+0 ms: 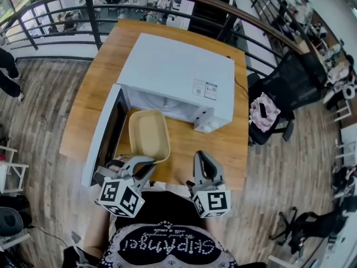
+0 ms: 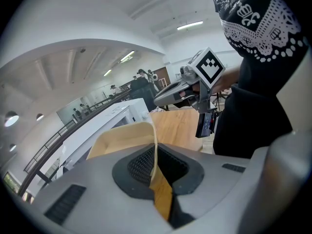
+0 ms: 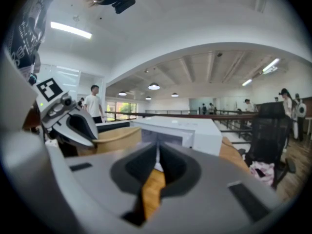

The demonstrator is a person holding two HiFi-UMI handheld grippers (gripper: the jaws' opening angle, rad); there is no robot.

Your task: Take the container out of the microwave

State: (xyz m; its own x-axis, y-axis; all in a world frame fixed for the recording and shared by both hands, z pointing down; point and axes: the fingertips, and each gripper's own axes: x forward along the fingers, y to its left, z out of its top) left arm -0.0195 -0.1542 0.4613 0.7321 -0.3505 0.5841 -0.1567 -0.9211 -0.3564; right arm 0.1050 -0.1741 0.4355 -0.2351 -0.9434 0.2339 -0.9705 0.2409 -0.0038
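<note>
The beige oval container (image 1: pixel 149 134) sits on the wooden table (image 1: pixel 228 138), just outside the white microwave (image 1: pixel 178 74), whose door (image 1: pixel 106 135) hangs open to the left. My left gripper (image 1: pixel 146 163) is shut on the container's near rim; in the left gripper view the thin beige wall (image 2: pixel 124 140) runs between the closed jaws of the left gripper (image 2: pixel 156 152). My right gripper (image 1: pixel 202 156) hovers over the table to the right of the container, shut and empty. The right gripper view shows the right gripper (image 3: pixel 157 155) aimed at the microwave (image 3: pixel 180 128).
A black office chair (image 1: pixel 279 102) with a pink cloth stands right of the table. A dark railing (image 1: pixel 83 15) curves behind the table. The table's near edge is close to the person's body.
</note>
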